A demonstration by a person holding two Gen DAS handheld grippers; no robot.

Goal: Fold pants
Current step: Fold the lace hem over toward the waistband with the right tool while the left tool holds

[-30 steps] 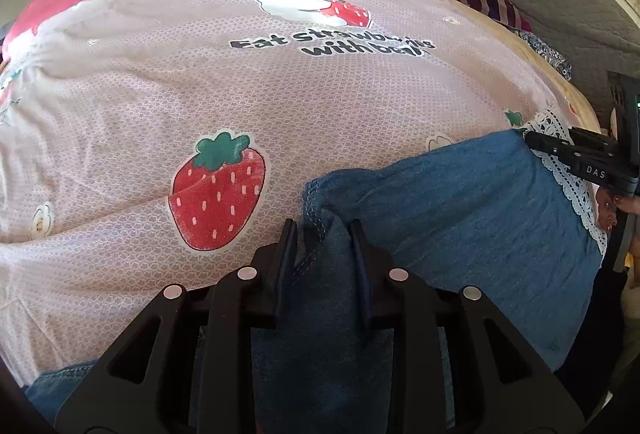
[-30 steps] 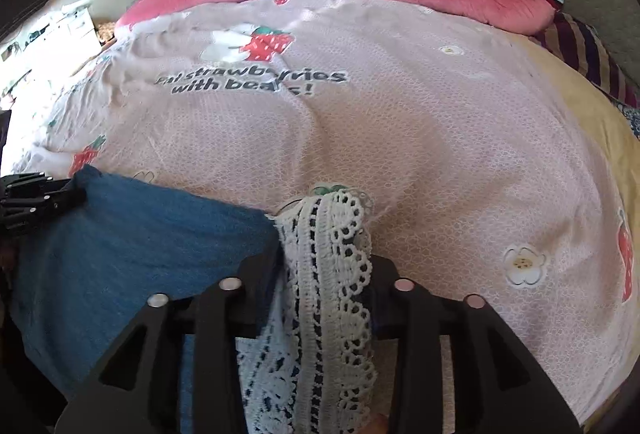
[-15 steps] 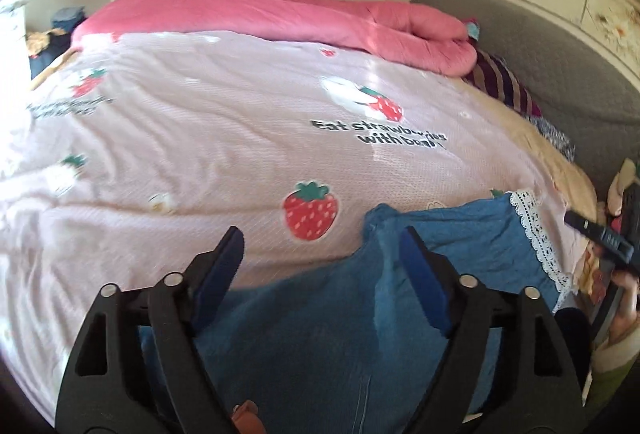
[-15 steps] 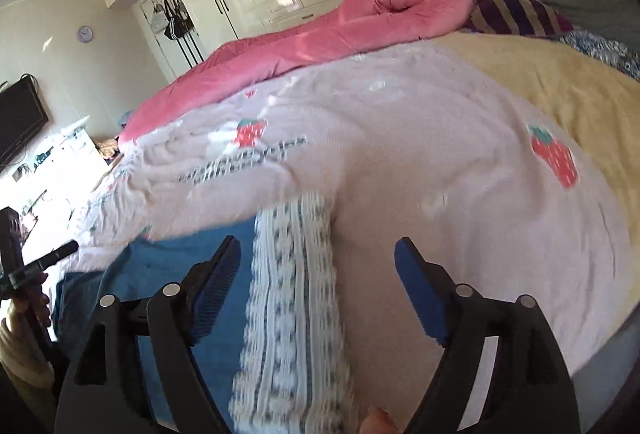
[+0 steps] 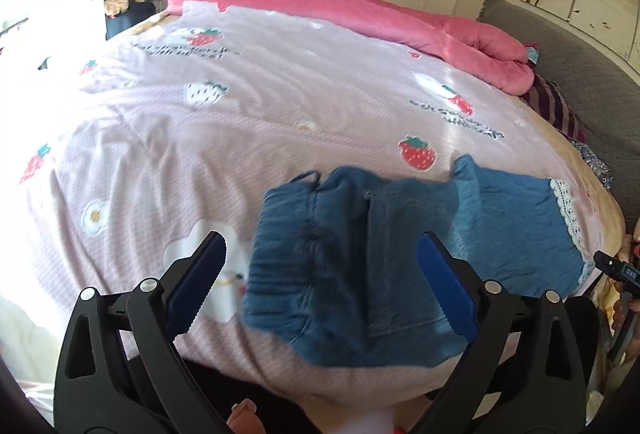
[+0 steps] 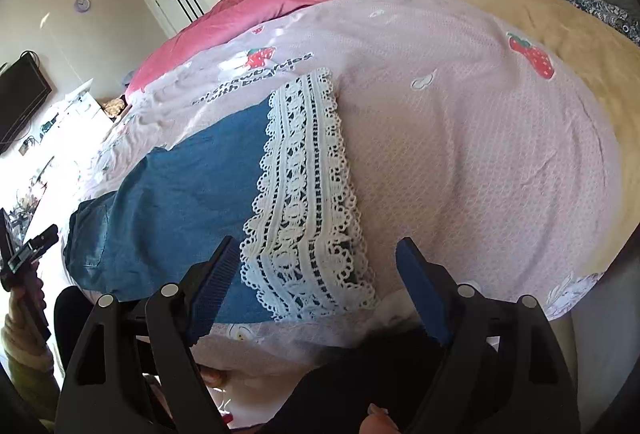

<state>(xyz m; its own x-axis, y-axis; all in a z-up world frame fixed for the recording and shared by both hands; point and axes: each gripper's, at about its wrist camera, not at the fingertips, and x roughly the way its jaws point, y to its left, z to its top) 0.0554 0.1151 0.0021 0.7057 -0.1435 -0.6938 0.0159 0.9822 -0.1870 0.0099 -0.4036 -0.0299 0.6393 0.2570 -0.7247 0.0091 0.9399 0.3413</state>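
Left wrist view: the left hand-held gripper (image 5: 320, 278) and right hand-held gripper (image 6: 314, 280) both hover with jaws apart and empty, the pants (image 5: 360, 246) lying flat on the bed (image 5: 240, 133), apparently laid out for folding.

Bedsheet (image 6: 480, 153) print: "...strawberries with bears!", first word partly unreadable.

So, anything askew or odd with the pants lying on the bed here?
The pants lie unevenly: the waistband end is bunched and skewed, with one fabric corner poking up. Nothing looks damaged.
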